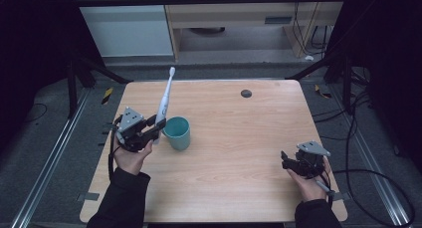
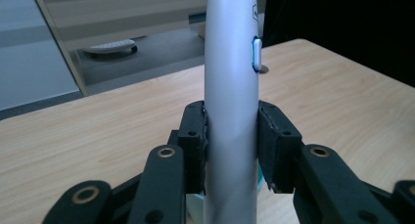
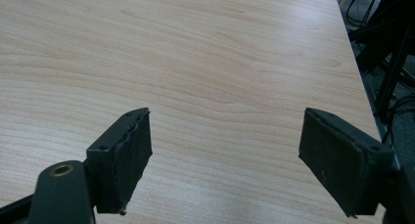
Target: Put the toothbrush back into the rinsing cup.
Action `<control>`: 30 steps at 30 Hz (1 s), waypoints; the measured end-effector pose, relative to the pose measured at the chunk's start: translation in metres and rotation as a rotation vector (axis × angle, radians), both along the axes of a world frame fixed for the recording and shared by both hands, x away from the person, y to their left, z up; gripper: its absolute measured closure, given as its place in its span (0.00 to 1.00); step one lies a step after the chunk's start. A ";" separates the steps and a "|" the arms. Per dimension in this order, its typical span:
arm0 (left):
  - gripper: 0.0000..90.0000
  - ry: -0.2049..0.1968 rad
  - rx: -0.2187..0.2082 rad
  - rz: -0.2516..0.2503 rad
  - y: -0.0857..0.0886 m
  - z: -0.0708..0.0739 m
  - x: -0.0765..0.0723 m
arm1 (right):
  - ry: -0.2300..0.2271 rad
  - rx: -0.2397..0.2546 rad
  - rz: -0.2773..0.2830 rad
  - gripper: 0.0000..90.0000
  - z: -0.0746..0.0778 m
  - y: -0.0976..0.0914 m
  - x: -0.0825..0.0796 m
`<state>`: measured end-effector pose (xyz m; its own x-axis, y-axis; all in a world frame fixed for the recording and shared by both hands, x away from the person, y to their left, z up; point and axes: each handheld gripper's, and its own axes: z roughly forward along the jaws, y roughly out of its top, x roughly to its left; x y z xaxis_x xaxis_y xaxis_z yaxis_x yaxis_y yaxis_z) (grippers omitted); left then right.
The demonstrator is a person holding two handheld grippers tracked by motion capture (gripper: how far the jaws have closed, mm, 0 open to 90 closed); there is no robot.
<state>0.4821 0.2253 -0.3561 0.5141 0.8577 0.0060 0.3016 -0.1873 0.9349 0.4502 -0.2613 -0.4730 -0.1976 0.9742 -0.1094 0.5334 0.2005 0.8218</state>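
**Left tongs clamped on toothbrush beside cup; right tongs wide open over bare bench**

Surface: The bench [image 1: 234, 153] is a light wood-grain top with rounded corners. A small dark round disc [image 1: 246, 93] is set near its far edge. The grain runs across the right gripper view, and the board there is bare.

Left tongs [image 1: 158, 127]: Closed on the handle of a white electric toothbrush [image 1: 164, 102]. In the left gripper view both jaws press flat against the sides of the handle [image 2: 231, 116], with its button [image 2: 255, 54] above the clamp point. In the high view the toothbrush stands steeply, head up and leaning toward the far edge of the bench. The left hand [image 1: 130, 157] holds the tool at the left side of the bench.

Cup: A teal cup [image 1: 177, 132] stands upright on the bench, just beside the left tongs on their right. The lower end of the toothbrush is at the cup's left rim; contact cannot be judged.

Right tongs [image 1: 284, 161]: Jaws spread wide, nothing between them. The right hand [image 1: 307, 183] holds them near the right front corner, well apart from the cup.

Room: Grey floor surrounds the bench. Metal rails run along both sides. Black cables [image 1: 368, 153] trail over the floor at right. A pale cabinet [image 1: 239, 19] stands beyond the far edge.
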 end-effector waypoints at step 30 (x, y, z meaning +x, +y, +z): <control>0.73 -0.032 -0.030 0.157 -0.040 -0.035 0.057 | 0.000 -0.007 0.013 0.22 -0.001 0.002 0.000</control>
<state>0.5396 0.1854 -0.3911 0.3738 0.9275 -0.0065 0.2951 -0.1123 0.9488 0.4504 -0.2592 -0.4738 -0.2099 0.9707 -0.1165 0.5310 0.2133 0.8201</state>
